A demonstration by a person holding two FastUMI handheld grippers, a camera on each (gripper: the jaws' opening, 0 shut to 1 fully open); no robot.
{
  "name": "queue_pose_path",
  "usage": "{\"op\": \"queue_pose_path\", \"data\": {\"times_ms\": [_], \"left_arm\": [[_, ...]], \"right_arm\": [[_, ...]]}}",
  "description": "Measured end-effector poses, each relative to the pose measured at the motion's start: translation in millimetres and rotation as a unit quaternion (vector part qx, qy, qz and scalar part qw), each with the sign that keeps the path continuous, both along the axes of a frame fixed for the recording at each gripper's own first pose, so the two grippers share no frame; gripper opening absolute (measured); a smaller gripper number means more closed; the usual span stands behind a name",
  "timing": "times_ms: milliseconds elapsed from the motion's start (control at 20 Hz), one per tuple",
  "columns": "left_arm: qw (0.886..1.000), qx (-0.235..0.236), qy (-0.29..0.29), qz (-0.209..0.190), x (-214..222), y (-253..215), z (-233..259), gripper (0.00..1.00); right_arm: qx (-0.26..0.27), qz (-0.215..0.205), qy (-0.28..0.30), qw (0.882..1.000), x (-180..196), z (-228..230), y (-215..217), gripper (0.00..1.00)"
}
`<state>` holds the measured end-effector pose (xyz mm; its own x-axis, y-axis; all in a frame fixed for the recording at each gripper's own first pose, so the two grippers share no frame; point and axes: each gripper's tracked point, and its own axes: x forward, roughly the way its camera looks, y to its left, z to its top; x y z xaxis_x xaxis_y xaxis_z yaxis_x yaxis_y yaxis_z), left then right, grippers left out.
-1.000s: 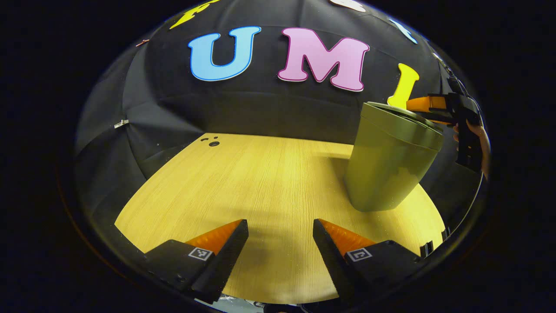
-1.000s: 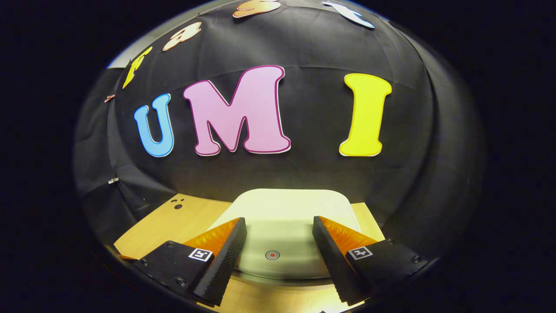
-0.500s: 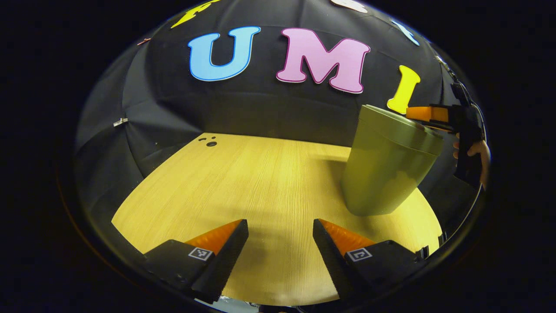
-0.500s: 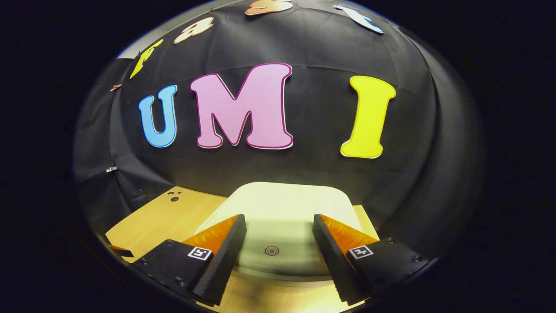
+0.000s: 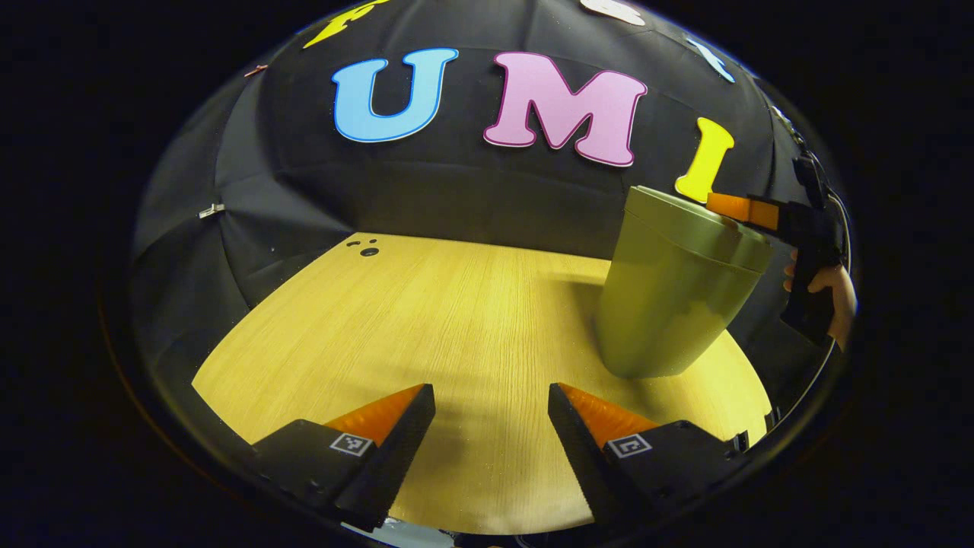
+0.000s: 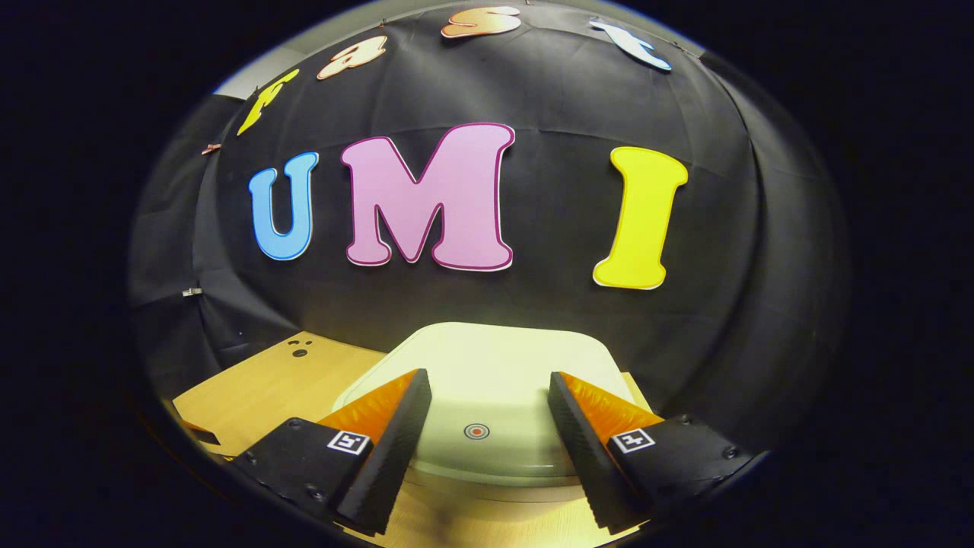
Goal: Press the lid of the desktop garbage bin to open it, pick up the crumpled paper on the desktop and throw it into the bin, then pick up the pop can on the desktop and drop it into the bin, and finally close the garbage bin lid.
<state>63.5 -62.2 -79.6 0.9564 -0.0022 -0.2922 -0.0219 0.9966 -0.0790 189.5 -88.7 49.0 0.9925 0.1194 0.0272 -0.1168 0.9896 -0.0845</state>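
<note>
Here, left gripper view: left hand-held gripper (image 5: pixel 491 415) low over a bare wood-grain counter (image 5: pixel 426 320), fingers spread, nothing between them. Olive-green garbage bin (image 5: pixel 673 293) upright toward the right side of the counter, lid (image 5: pixel 696 221) down flat. Right hand-held gripper (image 5: pixel 730 207) reaching in from the far right, held by a hand (image 5: pixel 825 293), its tip over the lid's near edge, apparently touching; hard to tell whether pressing. No crumpled paper or pop can on the stretch of counter seen here. A few small dark holes (image 5: pixel 367 247) near the counter's far left edge.

Next, right gripper view: looking down along the right hand-held gripper (image 6: pixel 491 411), fingers spread wide, gripping nothing. Pale lid (image 6: pixel 502 365) directly beneath and between them, closed. A small round red target mark (image 6: pixel 476 431) on the lid, centred between the fingertips. Counter (image 6: pixel 259 388) visible to the left of the bin.

Likely step: pressing the lid, whether to pop it or latch it cannot be told. Risks from here: with fingers spread either side of the mark, a push may miss the latch spot and do nothing; a push angled sideways near the rim may tip or slide the light bin across the smooth counter.
</note>
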Motion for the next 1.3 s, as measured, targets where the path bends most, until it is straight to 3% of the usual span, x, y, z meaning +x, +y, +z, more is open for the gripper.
{"op": "queue_pose_path", "data": {"times_ms": [450,600,1000,1300], "left_arm": [[0.999,0.028,-0.016,-0.02,-10,6,14,0.96],[0.998,0.031,-0.044,-0.023,-13,13,36,0.96],[0.988,0.041,-0.15,-0.011,-39,56,127,0.96],[0.98,0.013,-0.197,-0.009,-66,88,160,0.96]], "right_arm": [[0.01,-0.002,-0.018,1.0,-8,3,3,0.97],[0.008,-0.024,-0.013,1.0,-14,5,-1,0.97],[0.016,-0.045,-0.044,0.998,-80,34,37,0.97],[0.047,-0.026,-0.032,0.998,-137,26,89,0.97]]}}
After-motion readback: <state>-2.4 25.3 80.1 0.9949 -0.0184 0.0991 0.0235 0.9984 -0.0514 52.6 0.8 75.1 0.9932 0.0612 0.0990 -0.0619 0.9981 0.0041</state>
